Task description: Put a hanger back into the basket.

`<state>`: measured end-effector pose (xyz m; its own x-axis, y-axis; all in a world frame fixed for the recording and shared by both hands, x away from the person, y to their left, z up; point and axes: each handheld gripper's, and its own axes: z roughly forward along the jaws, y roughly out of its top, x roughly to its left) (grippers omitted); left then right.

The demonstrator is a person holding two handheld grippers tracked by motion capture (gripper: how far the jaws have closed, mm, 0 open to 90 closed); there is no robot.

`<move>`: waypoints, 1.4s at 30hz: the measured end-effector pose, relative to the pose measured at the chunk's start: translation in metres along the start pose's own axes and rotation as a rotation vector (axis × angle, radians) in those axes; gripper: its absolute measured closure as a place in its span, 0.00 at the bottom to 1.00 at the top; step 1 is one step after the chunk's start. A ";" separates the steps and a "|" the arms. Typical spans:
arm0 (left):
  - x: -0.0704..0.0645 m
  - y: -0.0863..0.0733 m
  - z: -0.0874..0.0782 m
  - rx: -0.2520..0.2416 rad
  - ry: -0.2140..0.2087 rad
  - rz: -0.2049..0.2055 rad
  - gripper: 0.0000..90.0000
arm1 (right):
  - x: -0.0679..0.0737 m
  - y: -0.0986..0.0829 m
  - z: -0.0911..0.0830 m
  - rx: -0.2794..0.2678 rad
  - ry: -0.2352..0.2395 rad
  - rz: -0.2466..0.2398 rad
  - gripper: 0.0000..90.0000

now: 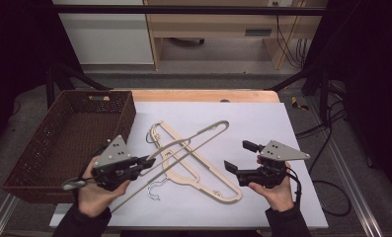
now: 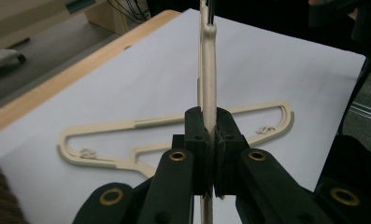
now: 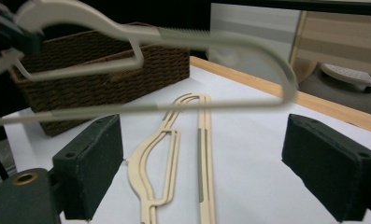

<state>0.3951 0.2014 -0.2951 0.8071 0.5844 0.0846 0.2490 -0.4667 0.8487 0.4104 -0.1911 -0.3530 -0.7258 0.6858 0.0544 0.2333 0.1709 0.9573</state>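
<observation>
left gripper (image 1: 149, 161) tight on hanger (image 1: 203, 133)

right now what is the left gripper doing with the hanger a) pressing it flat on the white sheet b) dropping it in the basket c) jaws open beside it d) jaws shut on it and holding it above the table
d: the left gripper has its jaws closed on the grey hanger, which is raised over the cream hanger lying flat on the white sheet.
</observation>
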 end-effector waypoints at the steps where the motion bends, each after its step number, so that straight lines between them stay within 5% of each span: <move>1: 0.005 0.005 -0.008 -0.011 0.012 -0.002 0.96 | -0.002 -0.002 -0.002 -0.004 -0.012 0.009 0.12; 7: 0.037 0.020 -0.041 -0.035 0.051 0.007 0.96 | -0.013 -0.020 -0.003 0.027 -0.060 0.058 0.10; 16: 0.108 0.015 -0.063 -0.062 0.061 -0.055 0.96 | -0.020 -0.029 -0.005 0.041 -0.089 0.077 0.08; 21: 0.142 0.008 -0.071 -0.016 0.139 -0.075 0.96 | -0.021 -0.030 -0.006 0.043 -0.095 0.075 0.08; 31: 0.200 -0.035 -0.086 -0.005 0.183 -0.151 0.96 | -0.020 -0.030 -0.005 0.051 -0.088 0.060 0.06; 42: 0.227 -0.082 -0.103 0.035 0.216 -0.238 0.96 | -0.020 -0.031 -0.002 0.062 -0.094 0.064 0.05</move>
<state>0.5029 0.4407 -0.2919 0.5923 0.8057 -0.0023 0.4387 -0.3200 0.8397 0.4163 -0.2115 -0.3829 -0.6448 0.7596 0.0851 0.3188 0.1662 0.9331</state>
